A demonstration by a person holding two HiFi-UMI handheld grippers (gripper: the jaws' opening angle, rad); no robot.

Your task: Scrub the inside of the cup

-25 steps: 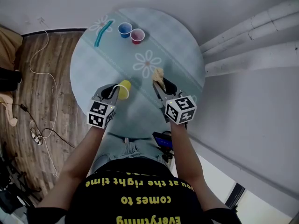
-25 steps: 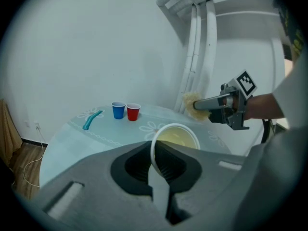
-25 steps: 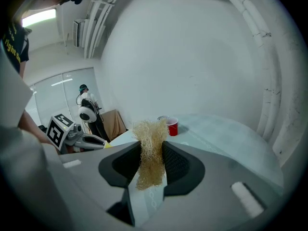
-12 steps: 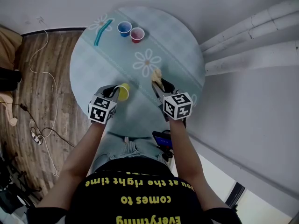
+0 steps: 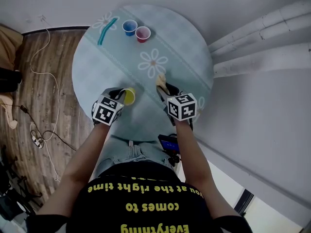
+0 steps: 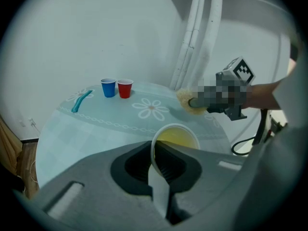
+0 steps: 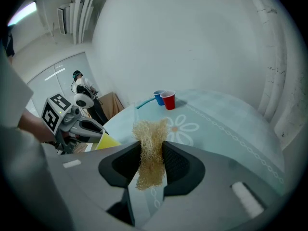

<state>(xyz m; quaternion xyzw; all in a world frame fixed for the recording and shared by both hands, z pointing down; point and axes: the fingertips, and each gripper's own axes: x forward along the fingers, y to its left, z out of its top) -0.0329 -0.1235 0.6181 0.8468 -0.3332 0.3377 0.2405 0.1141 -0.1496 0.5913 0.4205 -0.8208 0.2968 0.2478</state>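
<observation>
Wood flooring [image 5: 43,96] fills the left of the head view, beside a round counter [image 5: 184,47] under a pale blue cloth printed with flowers. At the counter's upper left lies a teal stick [image 5: 107,31]. Just right of it a blue cup [image 5: 129,27] and a red cup [image 5: 143,34] stand upright, side by side. Lower down, near the counter's near edge, the left claw [image 5: 122,95] is nearly closed, pinching the rim wall of the yellow cup [image 6: 175,137], whose mouth tips away from it. Right of that, a little apart, the right claw [image 5: 164,87] is clamped partway on a tan fibrous scrubber [image 7: 150,148], whose tuft sticks out past the tips. Grey pipes [image 5: 262,23] run along the wall at the far right.
</observation>
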